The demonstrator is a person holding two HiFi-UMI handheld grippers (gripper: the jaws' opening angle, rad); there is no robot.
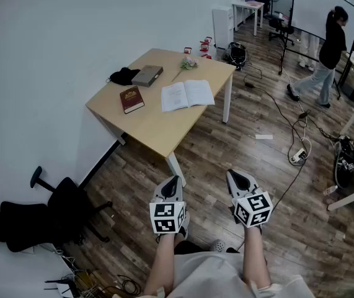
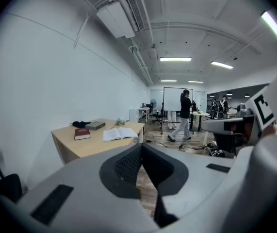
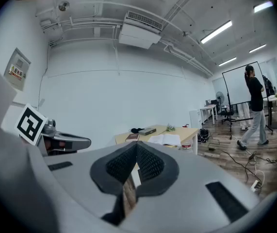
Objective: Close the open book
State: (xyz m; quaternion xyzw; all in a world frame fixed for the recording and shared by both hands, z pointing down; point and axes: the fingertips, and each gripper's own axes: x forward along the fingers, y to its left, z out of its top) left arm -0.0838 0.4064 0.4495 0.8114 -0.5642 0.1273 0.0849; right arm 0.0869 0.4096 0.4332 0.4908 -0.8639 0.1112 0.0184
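No text is readable on the open book (image 1: 187, 95), red book (image 1: 131, 99) or wall notice (image 3: 18, 71).

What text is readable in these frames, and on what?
No text reads clearly in any view.
Wall sign: red and dark print, too small to read.
Open book: page print, too small to read.
Red book: gold mark on the cover, too blurred to read.
Marker cubes: black-and-white square patterns, no letters.
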